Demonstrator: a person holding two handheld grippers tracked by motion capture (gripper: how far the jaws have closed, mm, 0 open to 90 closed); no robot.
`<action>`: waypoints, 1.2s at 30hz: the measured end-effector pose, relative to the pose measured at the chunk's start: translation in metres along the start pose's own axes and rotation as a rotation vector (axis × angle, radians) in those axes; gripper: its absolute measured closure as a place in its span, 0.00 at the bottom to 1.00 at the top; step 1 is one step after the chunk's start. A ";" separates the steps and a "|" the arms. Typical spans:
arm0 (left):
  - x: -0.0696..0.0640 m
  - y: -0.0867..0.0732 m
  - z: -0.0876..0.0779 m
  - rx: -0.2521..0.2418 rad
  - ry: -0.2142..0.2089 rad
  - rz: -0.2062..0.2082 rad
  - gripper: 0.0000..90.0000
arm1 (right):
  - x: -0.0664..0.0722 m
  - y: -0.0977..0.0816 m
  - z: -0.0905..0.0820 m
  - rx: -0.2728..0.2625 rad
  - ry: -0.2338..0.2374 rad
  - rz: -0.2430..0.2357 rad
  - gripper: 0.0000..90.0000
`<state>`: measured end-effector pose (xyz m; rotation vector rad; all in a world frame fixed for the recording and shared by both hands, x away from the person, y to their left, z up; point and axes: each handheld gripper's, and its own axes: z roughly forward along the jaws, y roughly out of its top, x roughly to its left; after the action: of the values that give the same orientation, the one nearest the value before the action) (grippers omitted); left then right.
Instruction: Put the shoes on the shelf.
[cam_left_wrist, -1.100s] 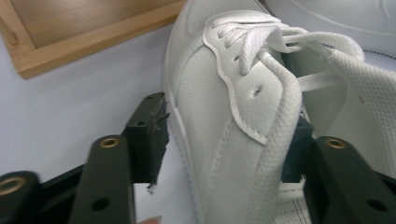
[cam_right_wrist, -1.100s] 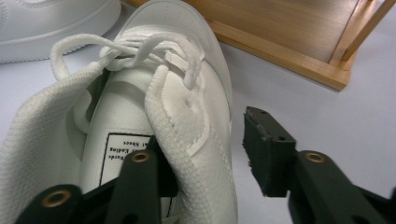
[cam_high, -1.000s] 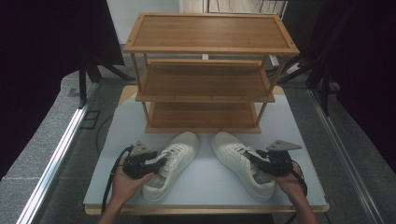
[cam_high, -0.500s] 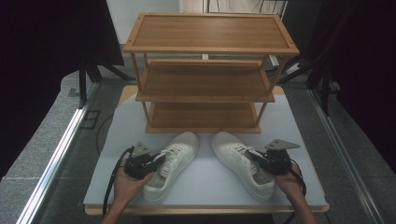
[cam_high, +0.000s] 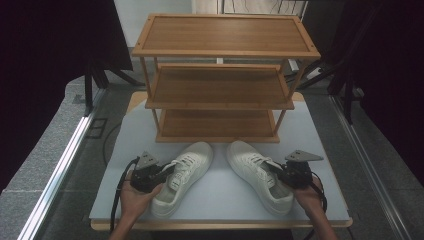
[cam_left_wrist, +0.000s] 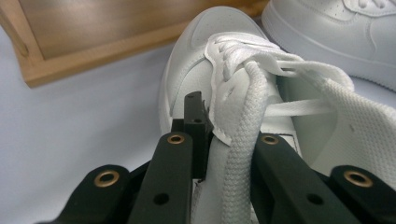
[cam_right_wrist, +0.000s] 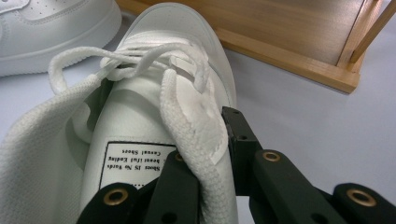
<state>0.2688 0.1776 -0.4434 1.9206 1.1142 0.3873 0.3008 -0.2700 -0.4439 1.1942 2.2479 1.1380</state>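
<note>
Evenly lit from above in the high view, with the pale table (cam_high: 220, 200) and the wooden rack (cam_high: 220, 75) bright and clear against near-black surroundings at far left and far right. Soft, faint shadows under the shelves and beside the shoes; no harsh glare. Slightly soft overall, with mild bowing toward the edges. Brighter and closer in both gripper views: white shoe leather (cam_left_wrist: 196, 56) near washed out, lace weave (cam_right_wrist: 187, 121) crisp, black jaws at the bottom edge a little blurred, rack wood (cam_right_wrist: 299, 28) farther off softened.
</note>
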 end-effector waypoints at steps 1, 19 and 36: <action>0.000 0.000 0.000 0.000 0.000 0.000 0.91 | 0.000 0.000 -0.001 -0.007 0.004 0.008 0.93; 0.006 0.016 -0.020 -0.066 -0.088 -0.042 0.91 | -0.005 0.010 -0.028 -0.088 0.057 0.033 0.93; 0.010 0.030 -0.035 -0.123 -0.136 -0.090 0.91 | -0.007 0.022 -0.045 -0.183 0.086 0.099 0.93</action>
<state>0.2689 0.1975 -0.4005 1.7561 1.0584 0.2648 0.2890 -0.2910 -0.3999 1.2139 2.1112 1.4253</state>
